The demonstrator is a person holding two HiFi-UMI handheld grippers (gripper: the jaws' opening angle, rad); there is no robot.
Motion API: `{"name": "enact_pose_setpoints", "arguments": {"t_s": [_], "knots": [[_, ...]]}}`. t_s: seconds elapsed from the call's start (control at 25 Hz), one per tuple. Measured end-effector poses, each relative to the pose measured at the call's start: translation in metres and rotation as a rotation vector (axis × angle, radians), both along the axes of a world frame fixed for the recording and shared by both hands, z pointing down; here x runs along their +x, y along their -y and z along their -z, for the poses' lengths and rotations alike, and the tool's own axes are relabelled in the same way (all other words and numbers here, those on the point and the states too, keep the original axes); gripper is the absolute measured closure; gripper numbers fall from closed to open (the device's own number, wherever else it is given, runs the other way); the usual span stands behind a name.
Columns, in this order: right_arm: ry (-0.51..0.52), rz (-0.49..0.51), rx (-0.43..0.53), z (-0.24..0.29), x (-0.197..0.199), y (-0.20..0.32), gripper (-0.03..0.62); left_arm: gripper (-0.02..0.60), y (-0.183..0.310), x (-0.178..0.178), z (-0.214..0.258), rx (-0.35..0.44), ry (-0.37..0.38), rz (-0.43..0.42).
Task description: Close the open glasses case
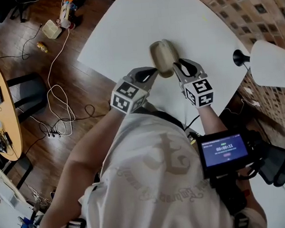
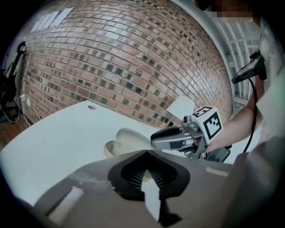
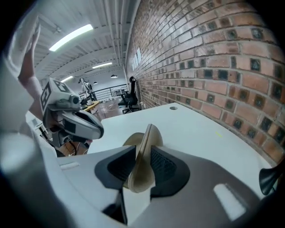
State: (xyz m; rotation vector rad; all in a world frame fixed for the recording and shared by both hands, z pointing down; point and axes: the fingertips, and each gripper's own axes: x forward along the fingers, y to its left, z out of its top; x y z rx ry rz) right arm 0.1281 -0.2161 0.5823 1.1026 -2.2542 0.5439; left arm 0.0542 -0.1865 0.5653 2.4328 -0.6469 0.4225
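Case: a tan, oblong hard-shell glasses case (image 1: 162,57) lies on the white table (image 1: 120,28), toward the edge nearest the person, flanked by the two hand-held grippers.

Long axis: in the head view it runs away from the person, with the far end leaning slightly left. The near end points toward the gap between the two grippers.

Case state: open. The right gripper view shows one thin, curved shell standing on edge, with the other rounded half lying low behind it. From the left gripper view the case reads as two pale lobes side by side.

Right gripper: the right gripper (image 1: 177,66) meets the case at its near right side. Its jaws are drawn in on the upright shell, with a ribbed black pad against each face.

Left gripper: the left gripper (image 1: 152,74) sits at the case's near left side. Its jaws stand apart, with only bare table showing in the gap, and the case lies just beyond the tips. Whether a tip touches the case cannot be told.

Surroundings: a lamp with a white shade (image 1: 273,63) stands on a black base at the table's right edge, beside a brick wall (image 3: 213,53). Loose white cables (image 1: 57,101) trail over the dark wood floor (image 1: 29,66) to the left.
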Motion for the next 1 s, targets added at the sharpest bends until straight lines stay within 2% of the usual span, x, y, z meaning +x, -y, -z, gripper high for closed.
{"name": "enact_pose_setpoints", "arguments": {"t_s": [0.16,0.76,1.0], "knots": [[-0.012,0.085,0.003,0.0,-0.019,-0.009,0.485,0.577,0.001,-0.001,0.0,-0.001,-0.004,0.012],[0.018,0.199,-0.045,-0.011,-0.063,-0.022,0.499,0.577,0.01,-0.02,0.003,0.017,-0.001,0.042],[0.013,0.233,-0.08,-0.022,-0.076,-0.028,0.5,0.577,0.006,-0.027,0.001,-0.005,0.006,0.045]]}}
